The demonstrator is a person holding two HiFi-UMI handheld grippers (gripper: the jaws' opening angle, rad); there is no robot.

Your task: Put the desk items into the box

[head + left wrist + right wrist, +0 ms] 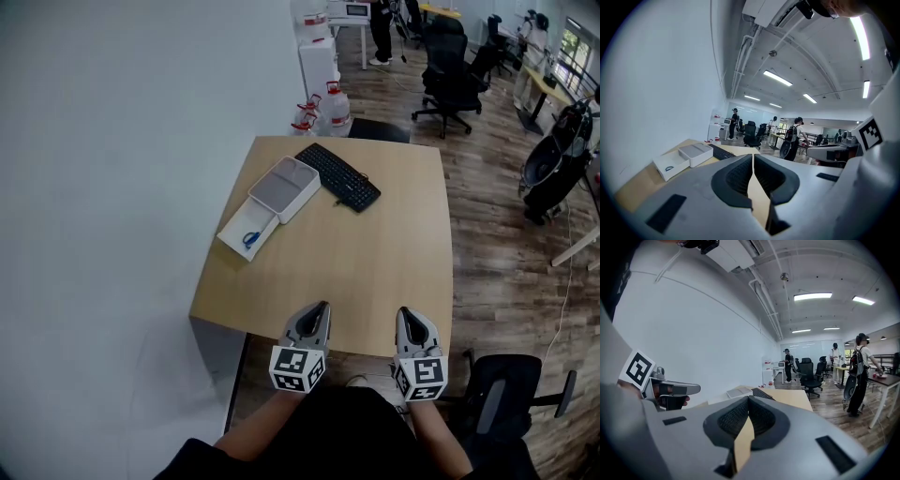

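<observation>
At the desk's far left, the white box lay open with a small blue item inside it. Its lid, or a second part of the box, sat touching it on the right. Just beside that lay a black keyboard, on the desk and outside the box. Nothing else loose showed on the desktop.

At the near edge, well apart from the box, the left gripper hung with its jaws pressed together and nothing between them. To its right, the right gripper was the same, jaws together and empty.

This scene fitted two stages: packing under way with the blue item already in, or packing done with only the lid left off. In either case, work at the box would probably call for a long reach across to the far left. The jaws would need to part before they arrived, and a descent from above would be better than a sideways push. The box looked light enough to slide, so steadying it with the other gripper would likely help.

No brand, label or writing could be read on the box, lid or keyboard, and the key legends were too small. The cubes on the grippers bore only black-and-white square markers
</observation>
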